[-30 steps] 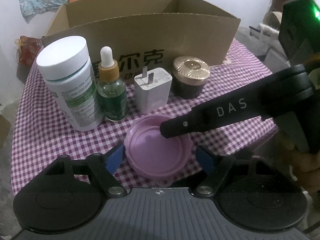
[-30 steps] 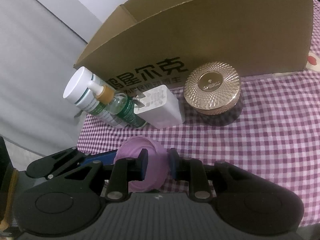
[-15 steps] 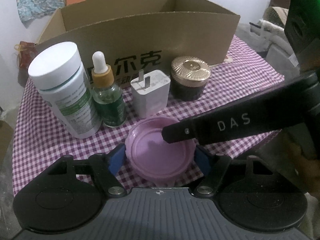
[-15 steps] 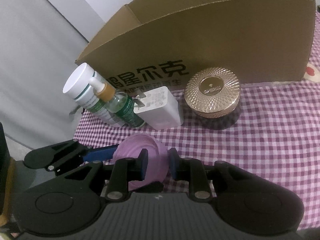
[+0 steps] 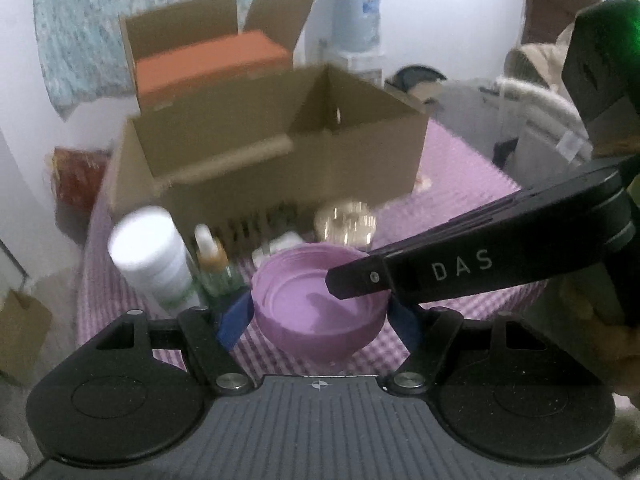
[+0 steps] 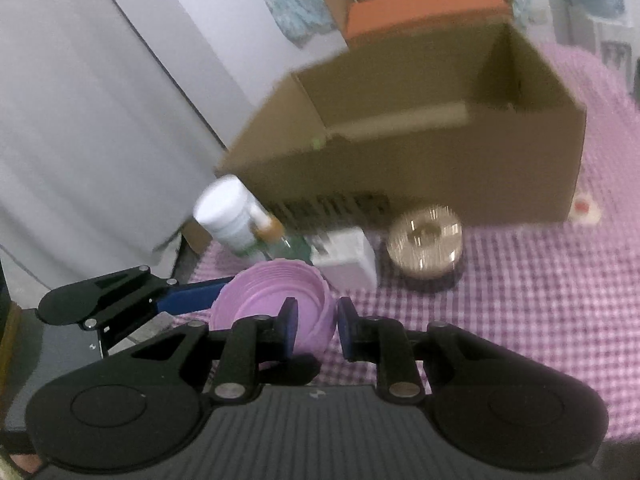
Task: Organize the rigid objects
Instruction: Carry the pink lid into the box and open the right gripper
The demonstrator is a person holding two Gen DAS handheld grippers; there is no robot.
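Above the checked counter (image 6: pixel 540 300), both grippers hold one purple lid (image 5: pixel 320 304). The left gripper (image 5: pixel 320 314) fingers clamp its sides. The right gripper (image 6: pixel 318 326) fingers pinch its rim.

Behind my table I see a pale blue floral cloth (image 5: pixel 72 32) on the wall, a large clear water jug (image 5: pixel 356 12) beside it.

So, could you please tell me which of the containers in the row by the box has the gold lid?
The squat dark jar at the row's right end; the others have white tops.
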